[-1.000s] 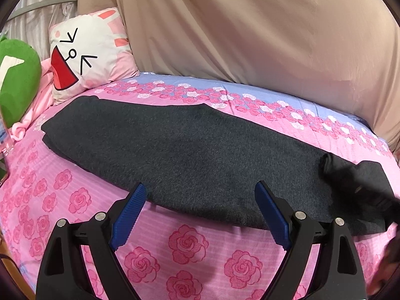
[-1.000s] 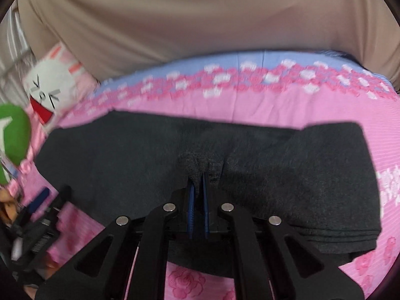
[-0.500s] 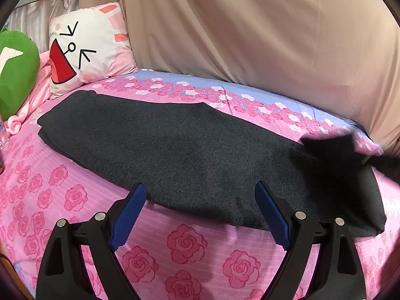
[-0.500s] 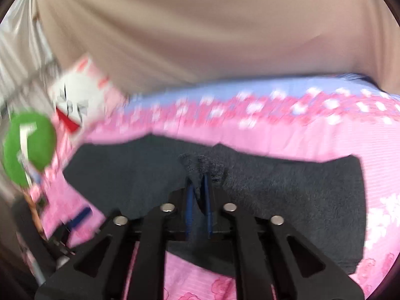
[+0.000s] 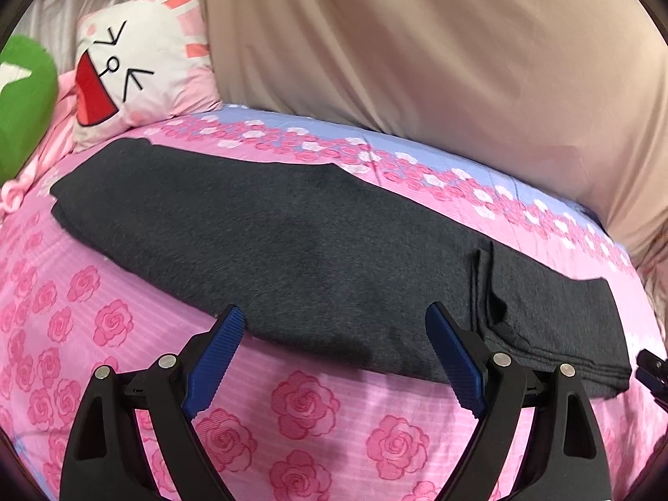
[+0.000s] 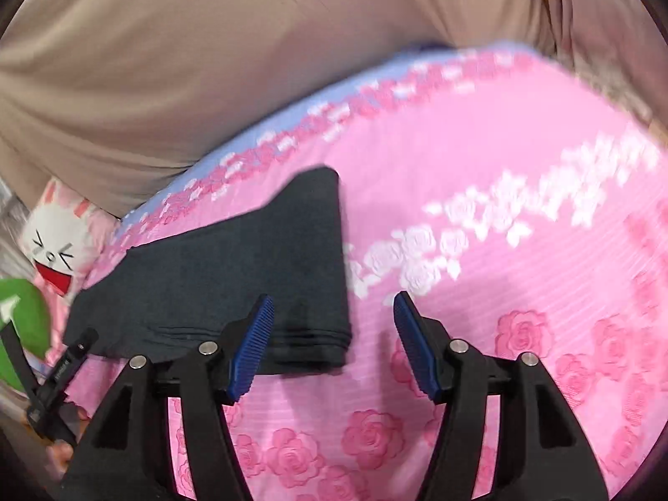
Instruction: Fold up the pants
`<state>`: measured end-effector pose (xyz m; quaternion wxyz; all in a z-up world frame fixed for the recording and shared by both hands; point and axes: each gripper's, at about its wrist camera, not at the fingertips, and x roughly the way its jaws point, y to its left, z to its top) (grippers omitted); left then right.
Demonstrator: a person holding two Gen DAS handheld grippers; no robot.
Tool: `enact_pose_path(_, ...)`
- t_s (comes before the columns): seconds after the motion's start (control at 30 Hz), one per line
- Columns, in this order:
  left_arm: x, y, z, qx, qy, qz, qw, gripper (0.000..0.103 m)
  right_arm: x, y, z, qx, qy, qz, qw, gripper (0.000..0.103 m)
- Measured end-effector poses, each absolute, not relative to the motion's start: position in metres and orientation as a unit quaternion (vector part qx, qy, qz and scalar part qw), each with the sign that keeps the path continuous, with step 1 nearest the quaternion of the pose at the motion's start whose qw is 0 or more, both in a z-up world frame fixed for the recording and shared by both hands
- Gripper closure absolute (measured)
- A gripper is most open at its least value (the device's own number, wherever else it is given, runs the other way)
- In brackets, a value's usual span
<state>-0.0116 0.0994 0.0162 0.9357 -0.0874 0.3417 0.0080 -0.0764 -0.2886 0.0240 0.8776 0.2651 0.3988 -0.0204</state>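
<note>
Dark grey pants (image 5: 292, 242) lie flat and lengthwise across the pink rose-print bed (image 5: 300, 409), with a small fold ridge near their right end (image 5: 484, 288). My left gripper (image 5: 334, 359) hovers open at the pants' near edge, nothing between its blue pads. In the right wrist view the pants' right end (image 6: 250, 267) lies flat on the sheet. My right gripper (image 6: 332, 346) hangs just above that end's near corner, its jaws opening, with no cloth pressed between the pads. A tip of the right gripper (image 5: 651, 369) shows at the left view's right edge.
A white cartoon rabbit pillow (image 5: 137, 62) and a green plush (image 5: 21, 104) sit at the head of the bed on the left. A beige curtain (image 5: 417, 50) hangs along the bed's far side. Bare pink sheet (image 6: 522, 250) lies right of the pants.
My right gripper carried a pinch of the pants to the right, then opened and let the cloth drop flat. The left gripper stayed put and open.
</note>
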Motion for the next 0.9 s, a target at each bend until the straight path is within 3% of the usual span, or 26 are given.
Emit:
enact_pose_path(0.1, -0.014, 0.101, 0.017, -0.091, 0.336, 0.013, 0.937, 0.017, -0.062, -0.281, 0.015, 0.268, 0.406, -0.009, 0.874, 0.044)
enact_pose_path(0.13, -0.015, 0.103, 0.017, -0.095, 0.333, 0.015, 0.938, 0.017, -0.059, -0.278, 0.014, 0.263, 0.41, 0.003, 0.873, 0.049)
enact_pose_path(0.2, -0.015, 0.106, 0.018, -0.101, 0.33, 0.019, 0.938, 0.017, -0.048, -0.267, 0.009, 0.259, 0.417, 0.015, 0.871, 0.061)
enact_pose_path(0.23, -0.015, 0.107, 0.017, -0.103, 0.331, 0.02, 0.938, 0.017, -0.045, -0.261, 0.01, 0.242, 0.419, 0.011, 0.875, 0.079)
enact_pose_path(0.27, -0.015, 0.107, 0.017, -0.103, 0.331, 0.021, 0.938, 0.017, -0.044, -0.258, 0.011, 0.241, 0.418, 0.019, 0.876, 0.087)
enact_pose_path(0.47, -0.022, 0.109, 0.022, -0.106, 0.313, 0.019, 0.944, 0.017, -0.075, -0.289, 0.045, 0.243, 0.348, 0.005, 0.905, 0.092)
enact_pose_path(0.67, -0.027, 0.107, 0.025, -0.104, 0.301, 0.01, 0.948, 0.017, -0.082, -0.314, 0.04, 0.219, 0.354, -0.028, 0.909, 0.095)
enact_pose_path(0.73, -0.028, 0.107, 0.025, -0.104, 0.299, 0.01, 0.949, 0.017, -0.096, -0.335, 0.04, 0.207, 0.345, -0.083, 0.912, 0.103)
enact_pose_path(0.9, -0.023, 0.104, 0.024, -0.1, 0.31, 0.002, 0.946, 0.017, -0.153, -0.409, 0.057, 0.227, 0.326, -0.181, 0.899, 0.1)
